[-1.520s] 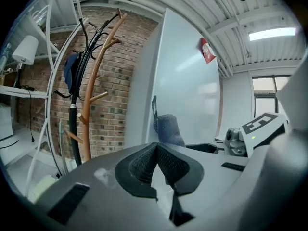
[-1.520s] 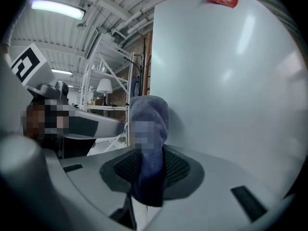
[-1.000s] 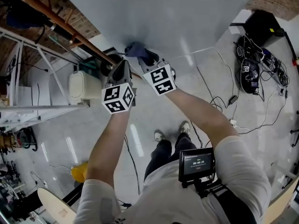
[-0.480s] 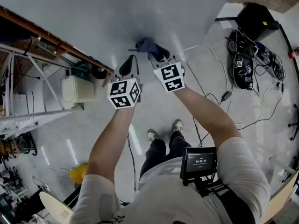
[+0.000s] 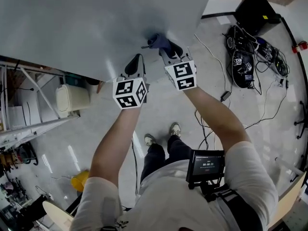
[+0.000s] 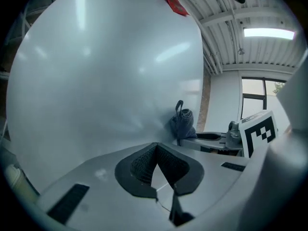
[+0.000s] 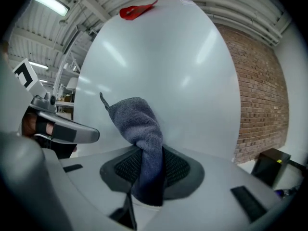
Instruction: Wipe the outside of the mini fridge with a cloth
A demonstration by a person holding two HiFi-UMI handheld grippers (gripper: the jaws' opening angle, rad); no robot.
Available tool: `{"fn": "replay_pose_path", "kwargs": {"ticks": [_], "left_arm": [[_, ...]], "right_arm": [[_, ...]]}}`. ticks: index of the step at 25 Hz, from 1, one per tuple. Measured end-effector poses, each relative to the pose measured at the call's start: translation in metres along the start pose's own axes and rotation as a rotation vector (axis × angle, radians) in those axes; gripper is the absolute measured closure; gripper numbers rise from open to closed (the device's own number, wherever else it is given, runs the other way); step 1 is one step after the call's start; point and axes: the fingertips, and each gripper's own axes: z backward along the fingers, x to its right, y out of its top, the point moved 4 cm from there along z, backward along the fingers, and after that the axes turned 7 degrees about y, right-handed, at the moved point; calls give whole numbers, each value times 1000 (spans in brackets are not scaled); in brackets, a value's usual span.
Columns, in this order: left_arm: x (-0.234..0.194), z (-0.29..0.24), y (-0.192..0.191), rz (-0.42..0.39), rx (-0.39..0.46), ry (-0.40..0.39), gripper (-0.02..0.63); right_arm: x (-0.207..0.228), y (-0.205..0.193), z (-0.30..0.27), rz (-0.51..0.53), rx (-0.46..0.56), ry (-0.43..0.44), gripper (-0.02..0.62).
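Note:
The mini fridge's white outer face [image 5: 96, 23] fills the top of the head view. A blue-grey cloth [image 5: 156, 41] is pressed against it, and my right gripper [image 5: 166, 49] is shut on that cloth. In the right gripper view the cloth [image 7: 142, 124] rises from between the pads of the right gripper [image 7: 147, 165] and touches the fridge [image 7: 168, 66]. My left gripper [image 5: 134, 64] is just to the left, shut on nothing, its tip close to the fridge. In the left gripper view the left gripper [image 6: 155, 150] faces the fridge [image 6: 96, 71], with the cloth [image 6: 182, 124] to its right.
A red item [image 7: 137, 9] sits on top of the fridge. On the floor at the right lie a black bag and tangled cables [image 5: 250, 57]. A white bin [image 5: 72, 97] and a metal rack [image 5: 29, 124] stand at the left. A brick wall [image 7: 260, 95] is at the right.
Both grippers have slid to the right and a little up along the fridge face, the cloth moving with the right one. The fridge fills more of the head view.

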Motion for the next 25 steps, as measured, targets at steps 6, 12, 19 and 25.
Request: {"fn": "replay_pose_path", "kwargs": {"ticks": [6, 12, 19, 25], "left_arm": [[31, -25, -6, 11, -13, -5, 603], [47, -34, -9, 16, -8, 3, 603], [24, -9, -22, 3, 30, 48, 603], [-21, 24, -70, 16, 40, 114, 603]], "right_arm": [[64, -8, 19, -25, 1, -73, 485], [100, -16, 28, -52, -8, -108, 485], [59, -29, 26, -68, 15, -55, 485], [-31, -68, 8, -39, 18, 82, 485]]}}
